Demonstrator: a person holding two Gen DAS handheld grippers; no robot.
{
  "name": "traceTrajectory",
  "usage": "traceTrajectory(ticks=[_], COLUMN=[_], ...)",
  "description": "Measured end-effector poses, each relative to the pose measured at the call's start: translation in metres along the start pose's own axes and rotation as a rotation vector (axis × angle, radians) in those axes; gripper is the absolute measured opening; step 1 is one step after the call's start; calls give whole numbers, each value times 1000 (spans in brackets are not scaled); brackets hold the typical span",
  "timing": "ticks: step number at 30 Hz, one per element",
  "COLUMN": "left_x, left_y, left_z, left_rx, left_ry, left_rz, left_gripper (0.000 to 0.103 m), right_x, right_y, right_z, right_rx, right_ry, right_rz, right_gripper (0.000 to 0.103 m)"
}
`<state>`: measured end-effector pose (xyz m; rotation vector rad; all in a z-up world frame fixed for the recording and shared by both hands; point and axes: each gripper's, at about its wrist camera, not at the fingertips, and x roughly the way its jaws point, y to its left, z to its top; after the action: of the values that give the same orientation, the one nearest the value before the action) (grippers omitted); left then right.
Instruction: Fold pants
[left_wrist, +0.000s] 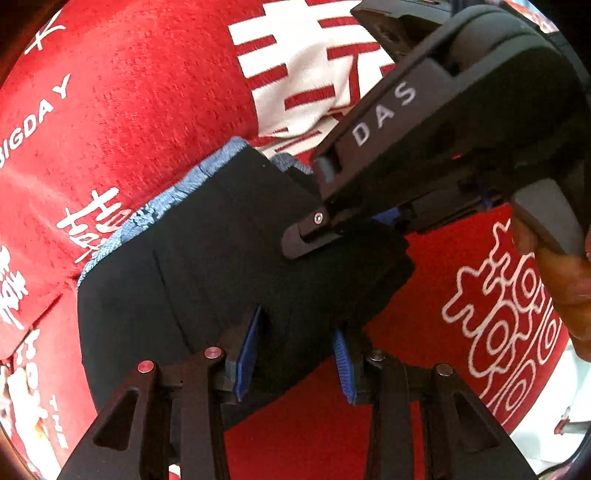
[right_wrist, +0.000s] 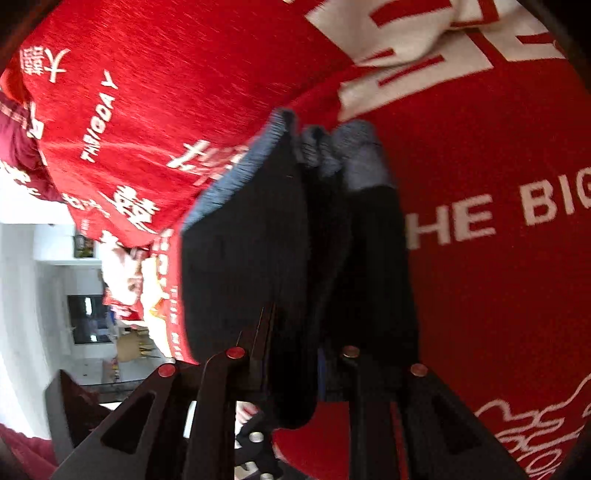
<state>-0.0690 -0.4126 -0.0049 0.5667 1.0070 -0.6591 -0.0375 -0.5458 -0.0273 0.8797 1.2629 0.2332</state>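
Left gripper (left_wrist: 295, 354): blue pads (left_wrist: 248, 354) apart but pressed to both sides of the near edge of the black pants (left_wrist: 221, 266), gripping that fold. Pants a compact folded bundle on the red blanket (left_wrist: 140, 110), long axis running ahead from the claw to the blue-grey waistband (left_wrist: 162, 199) at the far end. Right gripper (left_wrist: 314, 225) crossing in from the right, tip on the bundle's far right corner. Right wrist view: cloth bunched between the fingers (right_wrist: 351, 369), apparently clamped.

Black left gripper (left_wrist: 295, 354) with blue fingers (left_wrist: 247, 354); right gripper (left_wrist: 306, 236) marked "DAS".
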Motion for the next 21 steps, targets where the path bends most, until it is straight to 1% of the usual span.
traceTrajectory(ticks=[1, 4, 6, 8, 9, 10, 12, 15, 18, 20, 21], left_x=[1, -7, -17, -35, -41, -49, -54, -47, -29, -18, -14], left_y=[-1, 7, 14, 25, 31, 40, 59, 93, 122, 135, 138], left_z=[-2, -4, -7, -11, -13, -16, -19, -25, -34, -41, -45], left_rx=[4, -18, -25, -55, -70, -92, -134, -223, -314, -358, -365], left_ry=[1, 10, 7, -10, -19, -27, -20, 36, 123, 179, 203], left_rz=[-6, -55, -76, -70, -68, -60, -43, -2, 37, 31, 22], left_gripper=[49, 49, 49, 58, 66, 68, 68, 68, 68, 68, 68], right_x=[3, 1, 0, -2, -6, -6, -9, -15, -20, -26, -28], right_y=[-3, 0, 7, 13, 13, 15, 19, 21, 25, 21, 20], right_z=[-3, -4, -5, -7, -8, -11, -15, -21, -27, -34, -38], right_rx=[0, 6, 0, -15, -23, -30, -42, -47, -31, -12, -5], right_ry=[-1, -11, -16, -18, -20, -23, -33, -58, -78, -85, -88], right_rz=[-3, -6, -30, -67, -83, -96, -129, -185, -231, -245, -257], right_gripper=[21, 21, 21, 21, 22, 23, 25, 27, 29, 30, 33])
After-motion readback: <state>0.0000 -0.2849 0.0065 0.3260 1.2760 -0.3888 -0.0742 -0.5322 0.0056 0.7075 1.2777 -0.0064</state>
